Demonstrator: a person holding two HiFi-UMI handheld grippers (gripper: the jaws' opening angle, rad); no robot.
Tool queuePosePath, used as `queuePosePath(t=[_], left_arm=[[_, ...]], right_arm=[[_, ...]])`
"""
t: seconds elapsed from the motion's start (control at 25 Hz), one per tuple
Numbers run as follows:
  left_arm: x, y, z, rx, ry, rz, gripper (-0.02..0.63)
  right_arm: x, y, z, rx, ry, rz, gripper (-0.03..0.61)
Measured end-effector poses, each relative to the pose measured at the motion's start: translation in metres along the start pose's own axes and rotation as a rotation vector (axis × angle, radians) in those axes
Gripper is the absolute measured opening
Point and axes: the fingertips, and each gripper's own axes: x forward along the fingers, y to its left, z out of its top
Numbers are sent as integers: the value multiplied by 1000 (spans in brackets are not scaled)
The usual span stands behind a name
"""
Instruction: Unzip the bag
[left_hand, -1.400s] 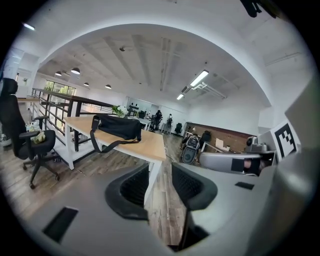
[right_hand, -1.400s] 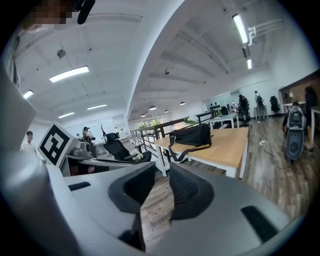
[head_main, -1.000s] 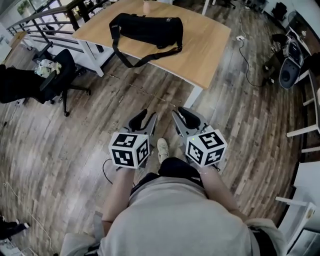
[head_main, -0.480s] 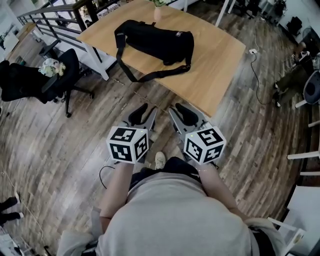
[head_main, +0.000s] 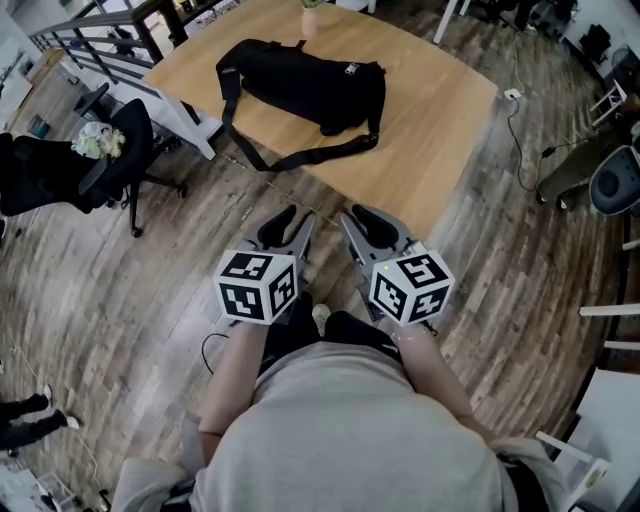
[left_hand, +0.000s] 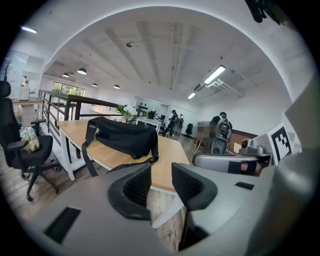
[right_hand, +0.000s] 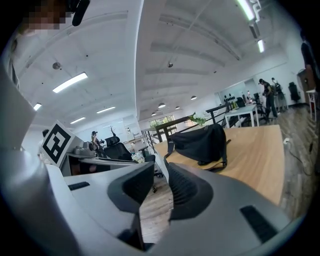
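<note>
My left claw (left_hand: 161, 169) stands open, a clear gap between its two dark ribbed pads, with nothing in it. My right claw (right_hand: 160, 169) is also apart, by a narrower gap; its jaws have just been closing a little, and nothing lies between them. Both claws point forward and slightly down, side by side above the wooden plank floor (head_main: 120, 290), each carrying its black-and-white marker cube (the cubes sit nearest the person's body). Neither claw touches anything.

Ahead of both, well apart from them, stands a light wooden table (head_main: 440, 110). The black bag (head_main: 305, 80) lies on its side on the tabletop, toward the far left part of it, zipped shut as far as I can see. Its long black strap (head_main: 300, 155) loops across the tabletop toward the near edge, and part of it hangs over the left edge.

To the left of the table, a black office chair (head_main: 110, 150) stands on the floor.
</note>
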Motion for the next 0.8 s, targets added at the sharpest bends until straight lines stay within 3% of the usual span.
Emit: queuePosePath(t=[0.36,0.8], left_arm=[[59,11,16,15,27,-88,138],[140,60,64,52,45,-186,137]], right_arm=[[27,-47,21,19,-35,-82,95],[108,-98,61,32,-61,-180,101]])
